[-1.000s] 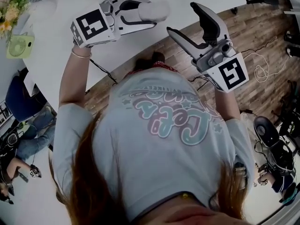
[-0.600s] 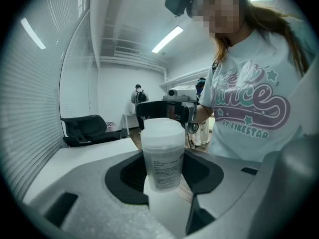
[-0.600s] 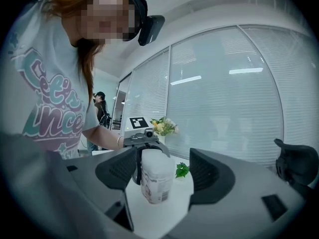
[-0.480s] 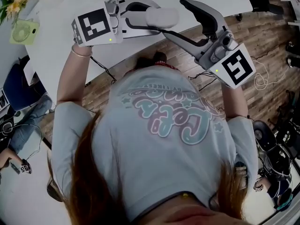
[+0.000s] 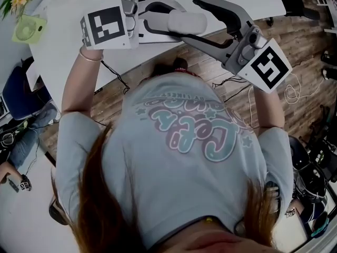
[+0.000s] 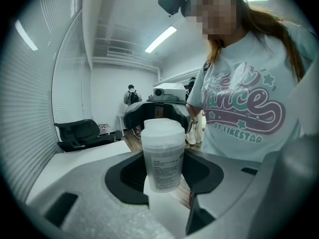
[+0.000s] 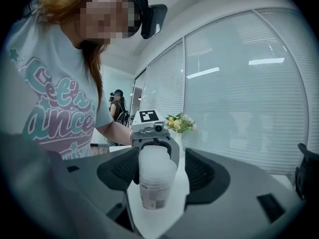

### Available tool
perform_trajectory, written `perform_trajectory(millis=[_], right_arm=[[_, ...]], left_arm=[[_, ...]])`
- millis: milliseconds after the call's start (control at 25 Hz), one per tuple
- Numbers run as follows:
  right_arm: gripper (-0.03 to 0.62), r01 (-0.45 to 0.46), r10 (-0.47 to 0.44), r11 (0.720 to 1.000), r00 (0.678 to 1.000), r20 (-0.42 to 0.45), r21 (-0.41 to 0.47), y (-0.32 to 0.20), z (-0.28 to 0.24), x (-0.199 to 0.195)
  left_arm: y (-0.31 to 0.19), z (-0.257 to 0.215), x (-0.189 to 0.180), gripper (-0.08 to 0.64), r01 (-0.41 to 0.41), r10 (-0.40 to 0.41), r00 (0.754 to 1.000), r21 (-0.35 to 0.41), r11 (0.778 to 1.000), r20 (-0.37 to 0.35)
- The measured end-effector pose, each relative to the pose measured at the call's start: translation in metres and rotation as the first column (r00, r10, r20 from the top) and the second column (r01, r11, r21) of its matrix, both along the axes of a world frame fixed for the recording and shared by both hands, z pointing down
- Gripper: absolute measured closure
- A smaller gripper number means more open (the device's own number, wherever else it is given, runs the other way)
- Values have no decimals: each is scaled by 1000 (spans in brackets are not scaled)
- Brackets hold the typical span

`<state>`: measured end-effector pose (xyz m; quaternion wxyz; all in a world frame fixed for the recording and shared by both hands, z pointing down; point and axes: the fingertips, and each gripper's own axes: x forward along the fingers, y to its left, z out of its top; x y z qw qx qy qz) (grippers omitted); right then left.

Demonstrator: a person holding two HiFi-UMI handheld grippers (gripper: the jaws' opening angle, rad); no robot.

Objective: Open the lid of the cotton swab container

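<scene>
- Both arms are raised in front of the chest, and the grippers point at each other by the edge of the table (image 5: 58, 62).
- The left gripper (image 5: 177, 21) points toward the right of the head view. Its jaws are clamped on the body of the container (image 5: 188, 22), which it holds in the air, lying crosswise.
- The right gripper (image 5: 189, 19) points back at it. Its jaws are apart and straddle the container; they have just been closing, and a gap shows at one pad.
- A second ago the right gripper stood clear of the container, lower and further right. It has since swung in around it, and the left gripper has carried the container rightward.
</scene>
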<state>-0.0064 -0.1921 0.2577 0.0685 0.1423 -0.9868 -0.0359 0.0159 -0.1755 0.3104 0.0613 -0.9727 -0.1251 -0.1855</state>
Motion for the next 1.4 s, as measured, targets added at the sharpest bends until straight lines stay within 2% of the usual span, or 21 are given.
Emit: perform_trajectory(millis=[200,400,680,920,1400], right_arm=[[322,53,-53,999,999,-4,-13,5,-5,-5],[360,80,-80,997,996,-27,-10,9,-4,-8],[365,115,-115,993,993,-34,-13,12,-6,-12],[370,146,-147,989,988,-44,-13,13,-7,-13],[373,174,-177,983,983,-54,-52,12,-4,-14]], left_arm=[[3,-7,-2,371,1,-1,1000,-9,1000,-3],[2,-8,-1,371,-6,7,1000,21,1000,-8],[4,-11,-1,371,1,-1,1000,4,1000,-2],[4,-13,-1,371,-8,8,1000,43,999,4],[2,-10,-1,373,1,-2,1000,60,998,6]])
